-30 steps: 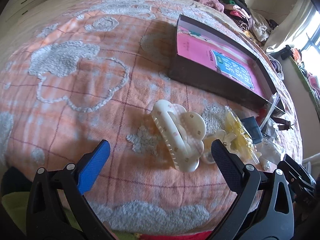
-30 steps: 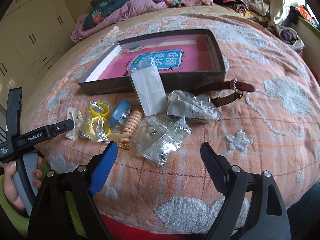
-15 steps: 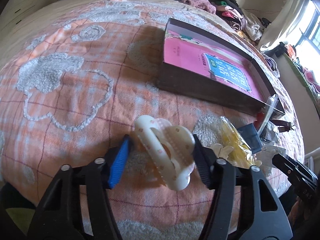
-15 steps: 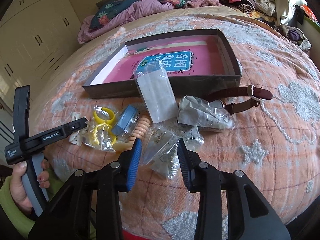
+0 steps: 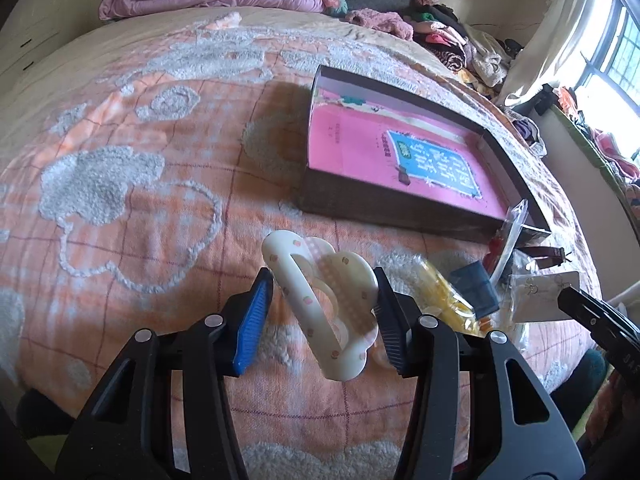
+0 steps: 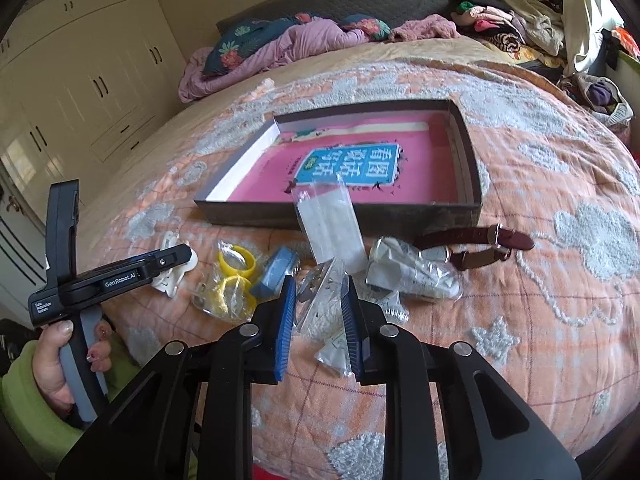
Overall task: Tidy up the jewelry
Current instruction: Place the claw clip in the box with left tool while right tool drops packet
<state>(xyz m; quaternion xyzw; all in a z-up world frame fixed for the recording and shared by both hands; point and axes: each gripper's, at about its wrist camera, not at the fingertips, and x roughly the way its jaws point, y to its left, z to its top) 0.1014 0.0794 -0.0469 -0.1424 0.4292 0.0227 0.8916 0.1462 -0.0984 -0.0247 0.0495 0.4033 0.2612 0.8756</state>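
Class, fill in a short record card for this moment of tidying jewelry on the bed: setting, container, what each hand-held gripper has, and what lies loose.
Setting: orange patterned bedspread
Container: open dark box, pink book lying inside
Left hand-held gripper: jaws closing, pads on a cream hair claw clip
Right hand-held gripper: shut on a clear plastic packet
Loose in front of box: brown strap watch, yellow rings in a bag, blue item, upright clear packet
Placed in box so far: no jewelry visible

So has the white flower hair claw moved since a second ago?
Yes. The hair claw lay flat beside the yellow bag; now the left gripper pinches it, tilted up off the blanket.
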